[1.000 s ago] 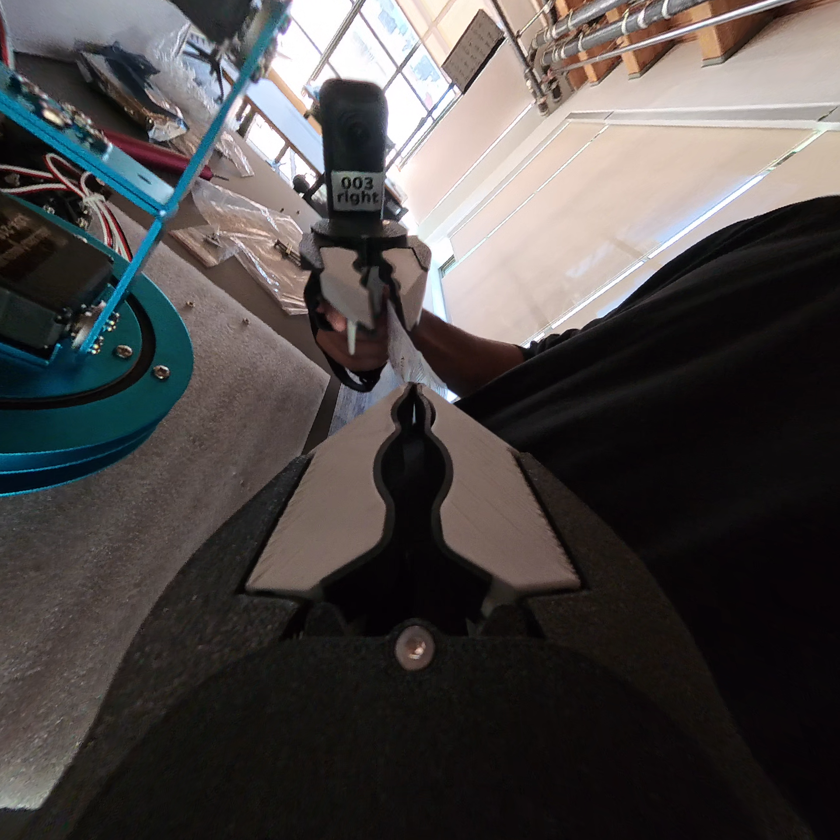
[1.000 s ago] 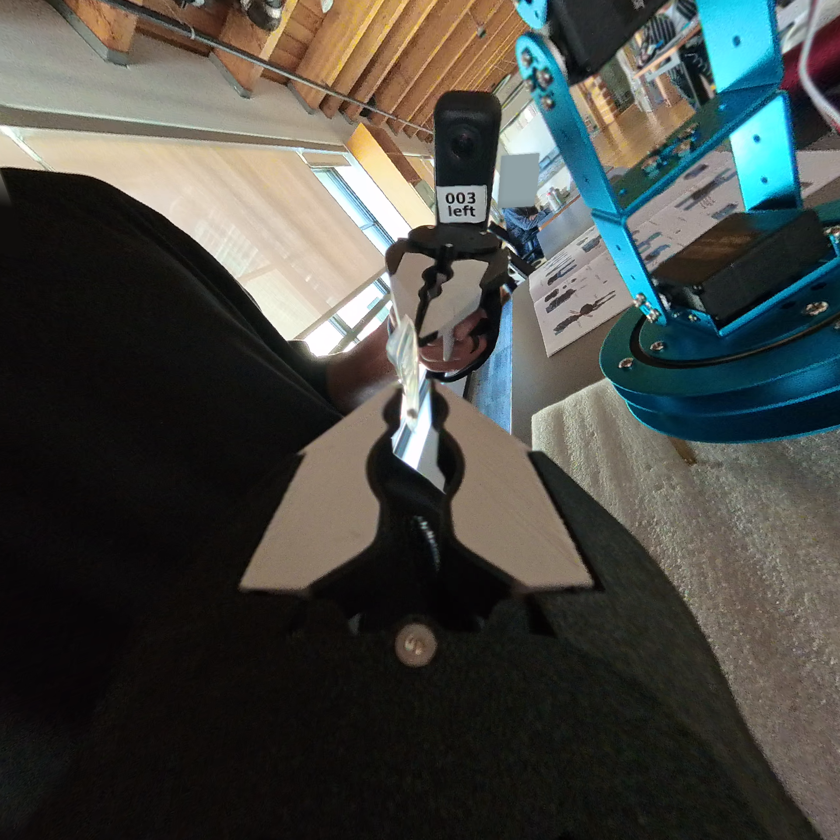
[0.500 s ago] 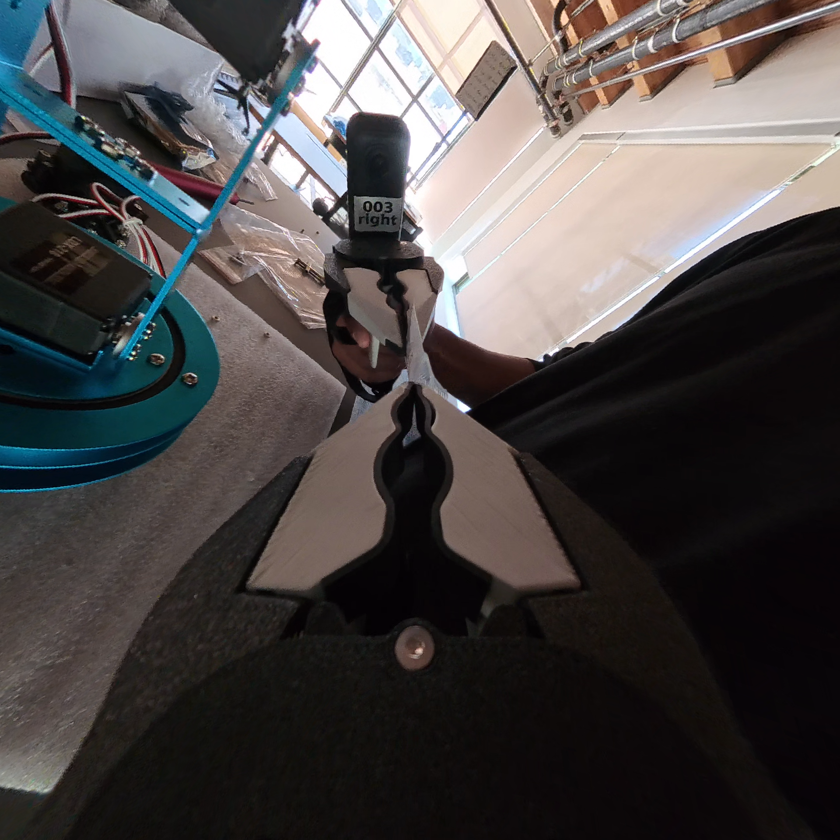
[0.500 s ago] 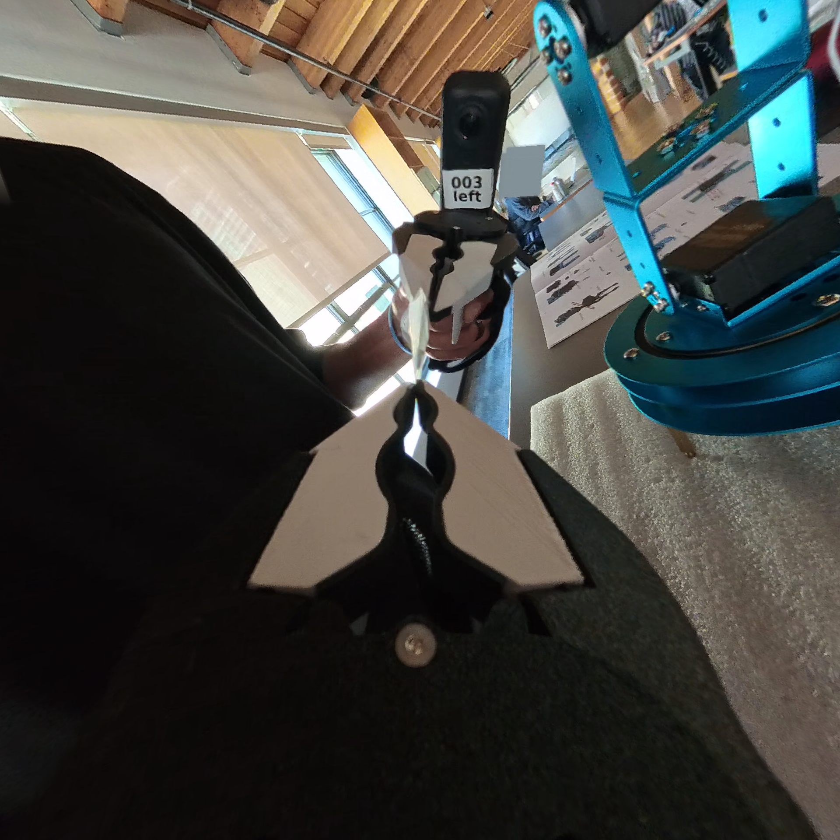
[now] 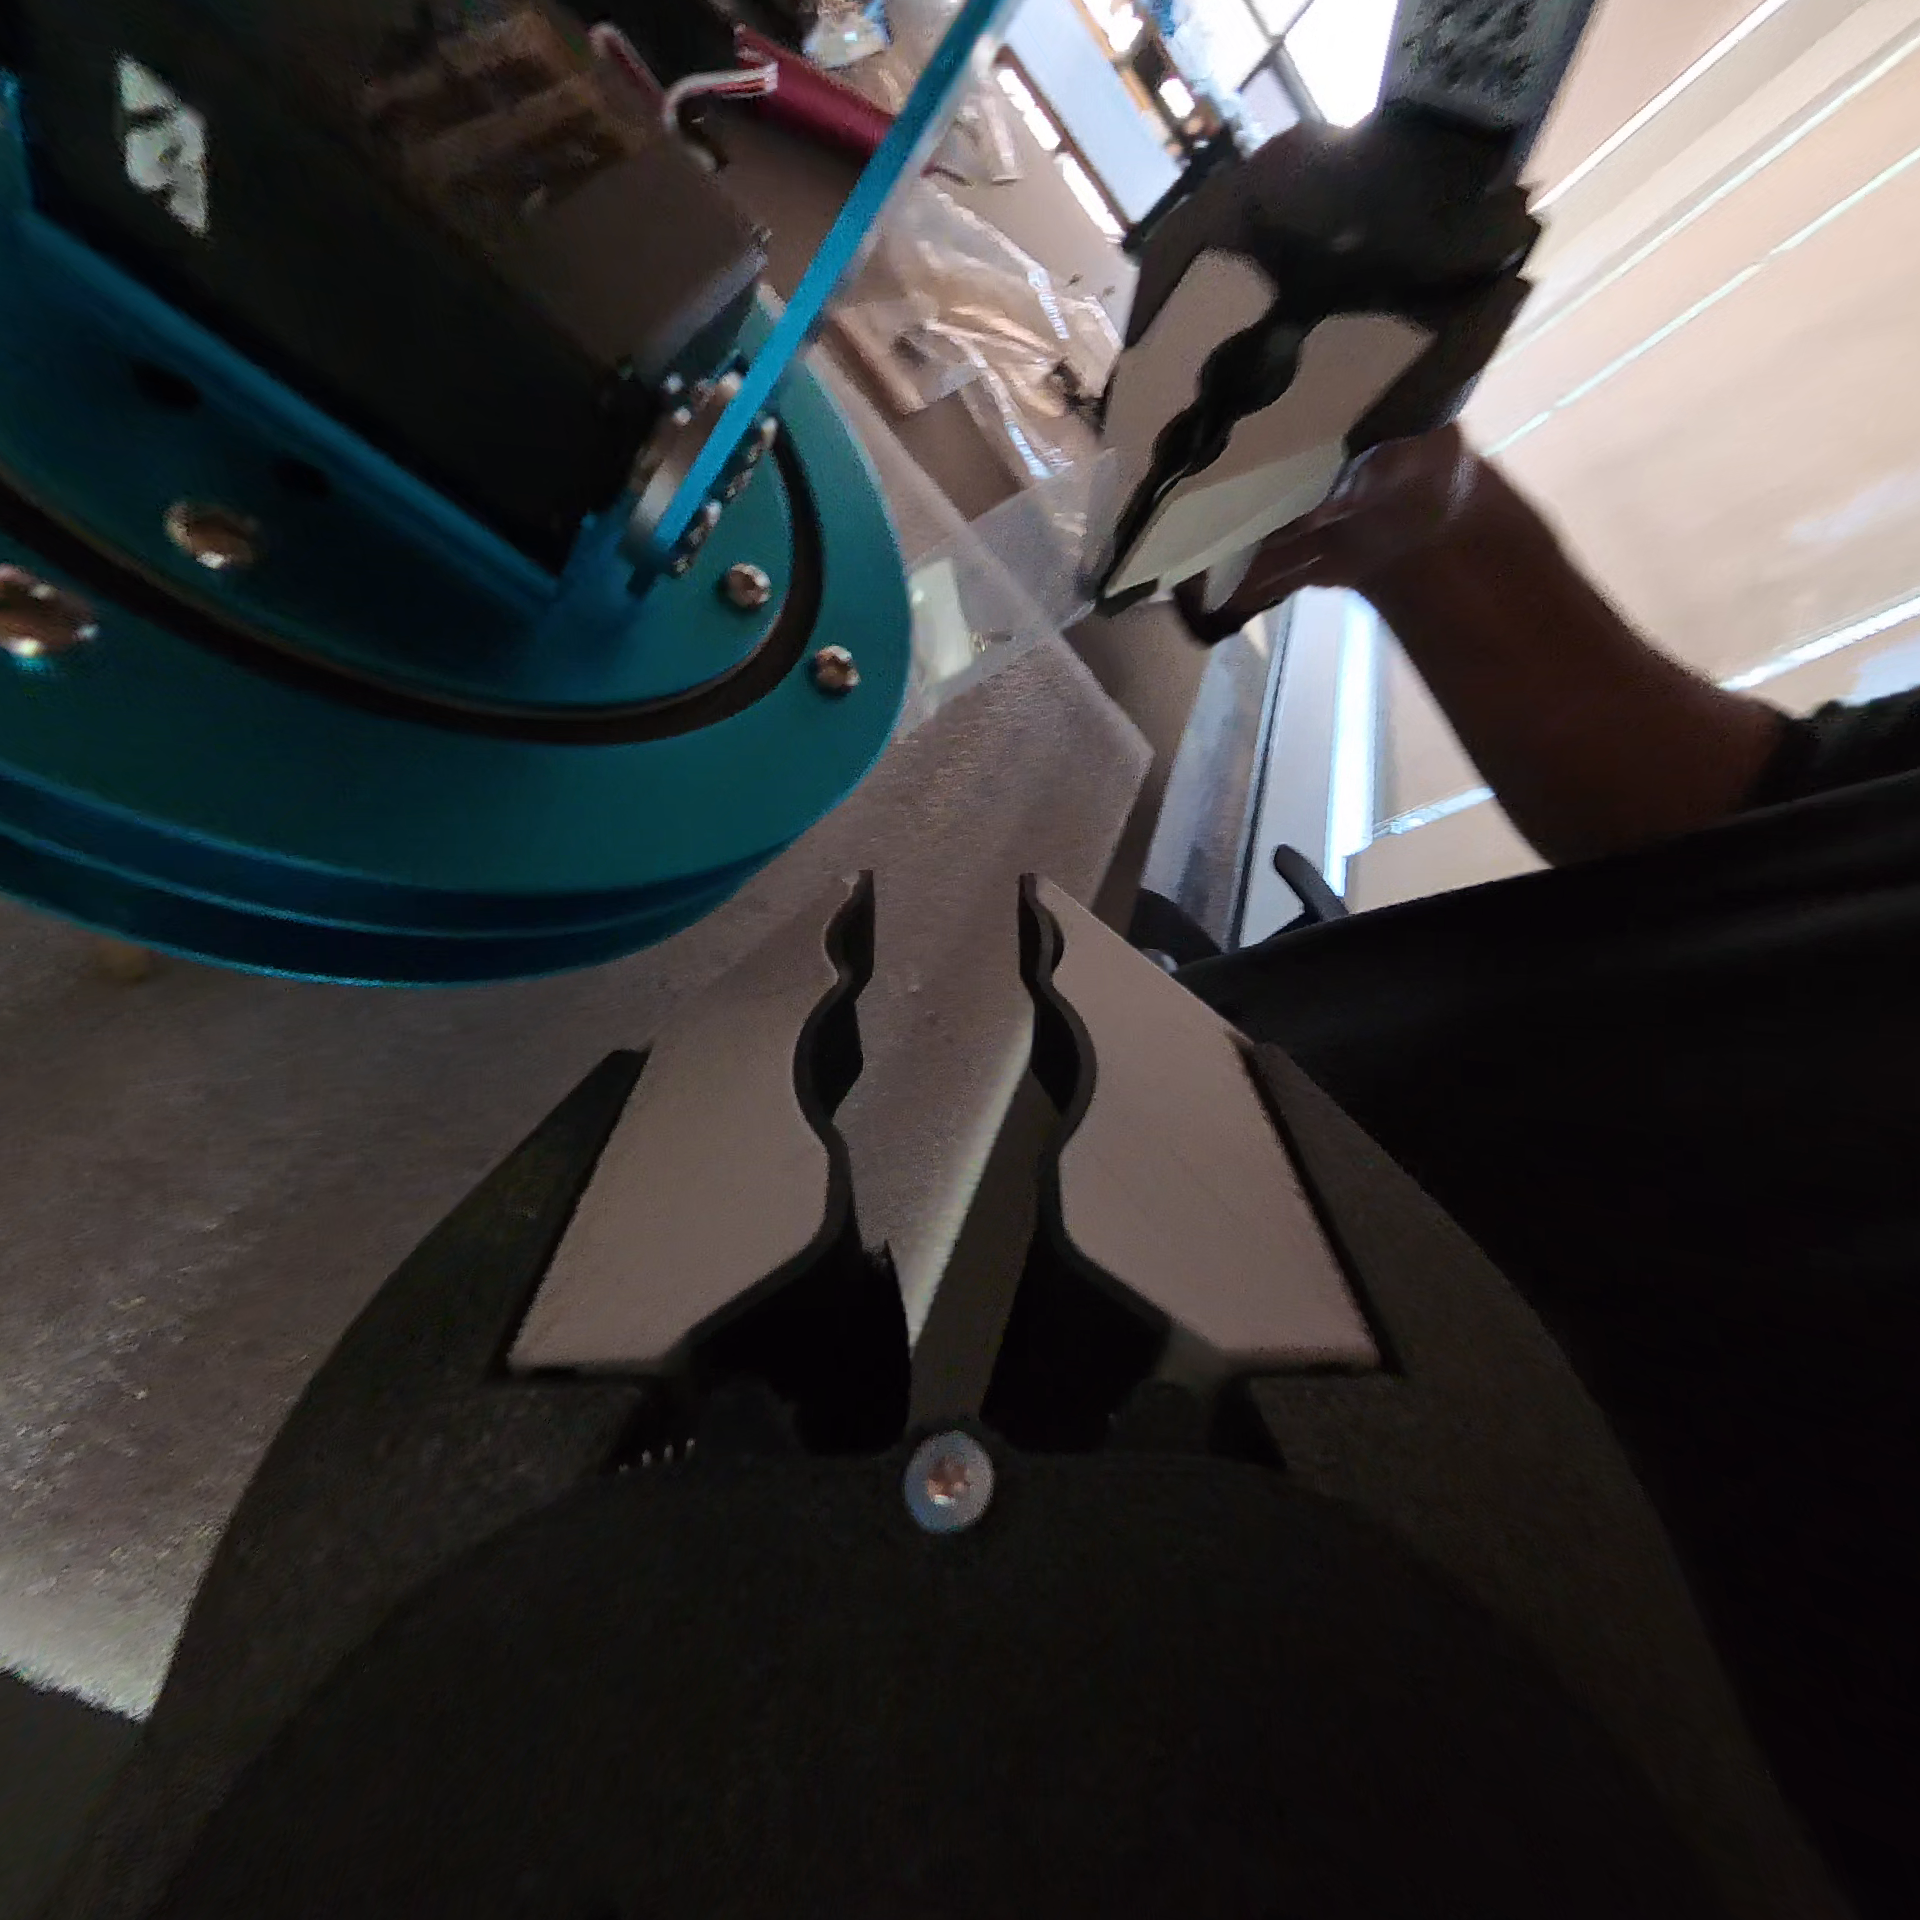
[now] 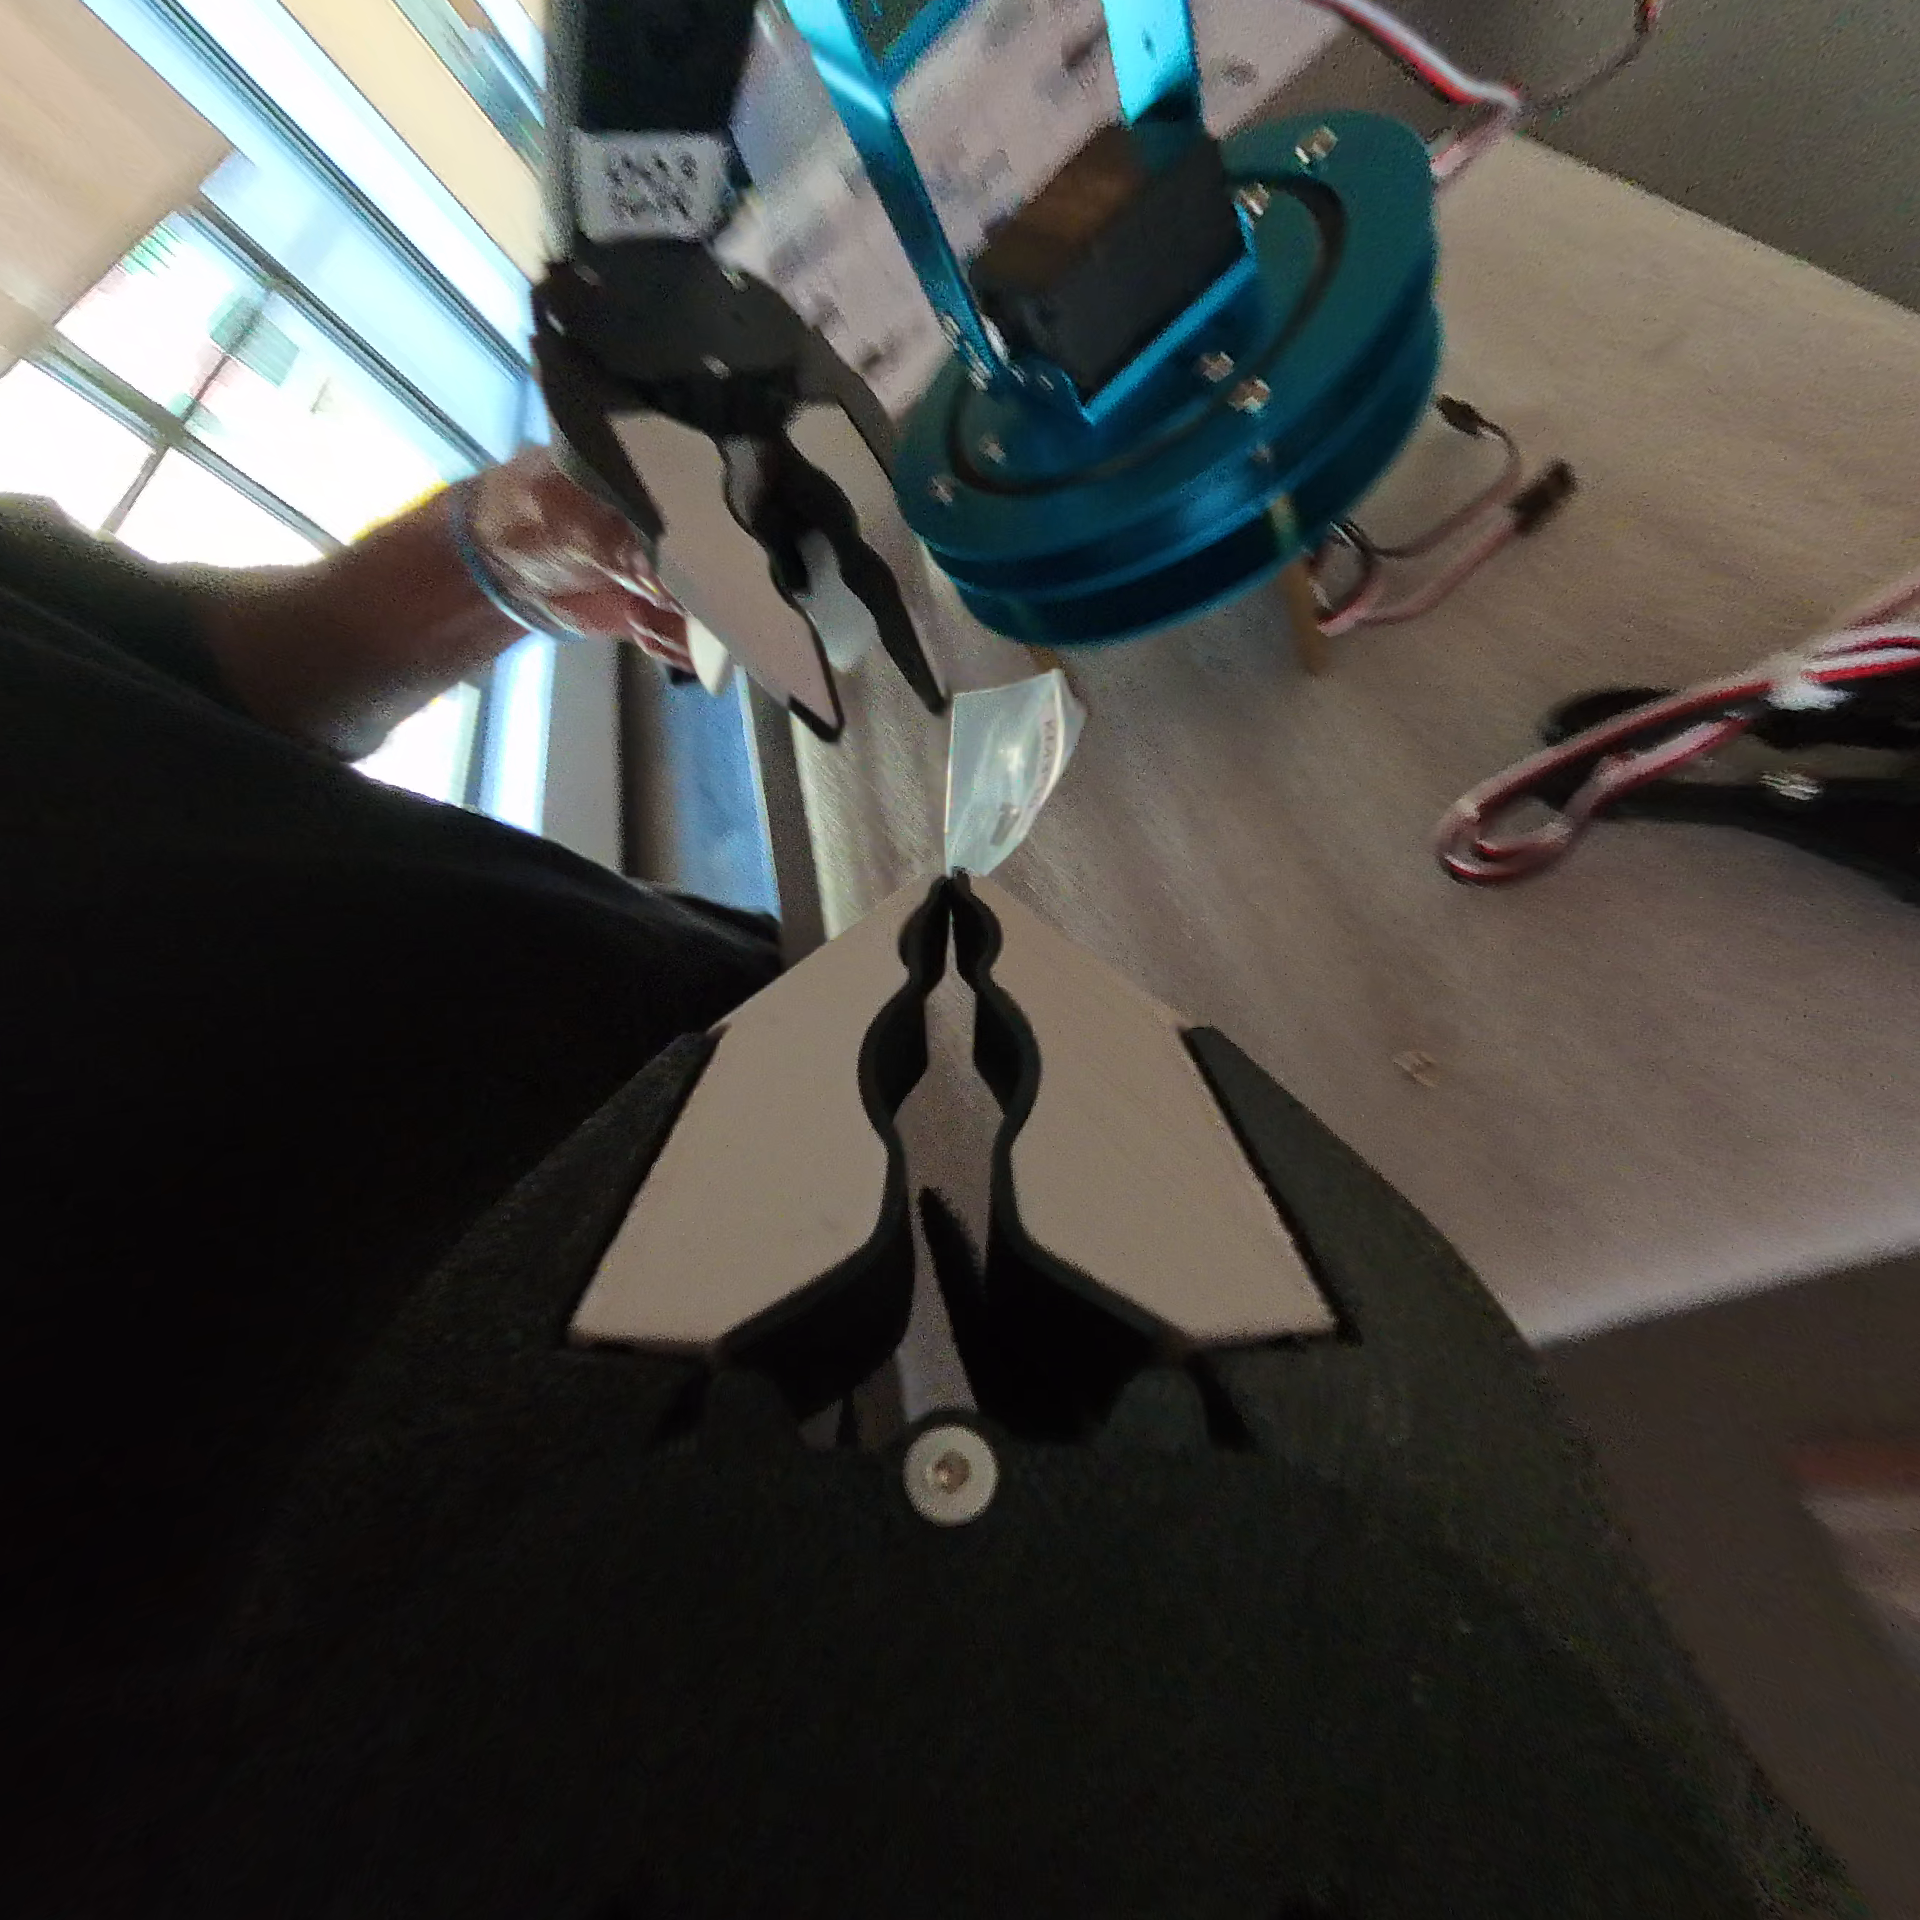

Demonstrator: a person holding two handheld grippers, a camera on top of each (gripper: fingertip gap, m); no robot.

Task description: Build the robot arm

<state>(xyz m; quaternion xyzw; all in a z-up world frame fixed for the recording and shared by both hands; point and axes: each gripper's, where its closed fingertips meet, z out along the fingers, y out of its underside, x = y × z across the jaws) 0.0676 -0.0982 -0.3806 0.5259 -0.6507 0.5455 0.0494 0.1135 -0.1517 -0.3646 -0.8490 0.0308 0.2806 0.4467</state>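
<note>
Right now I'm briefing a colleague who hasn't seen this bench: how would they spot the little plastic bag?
Find the blue round base on the pale mat. Beside it hangs a small clear plastic bag, pinched at one corner by the right gripper. Unlike the nearby red-and-white wires, it is see-through and flat.

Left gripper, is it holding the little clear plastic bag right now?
No, the left gripper is open and empty; the right gripper pinches the clear bag.

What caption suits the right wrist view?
Right tongs pinch a small clear plastic bag above the grey felt mat, beside the blue metal round base.
</note>
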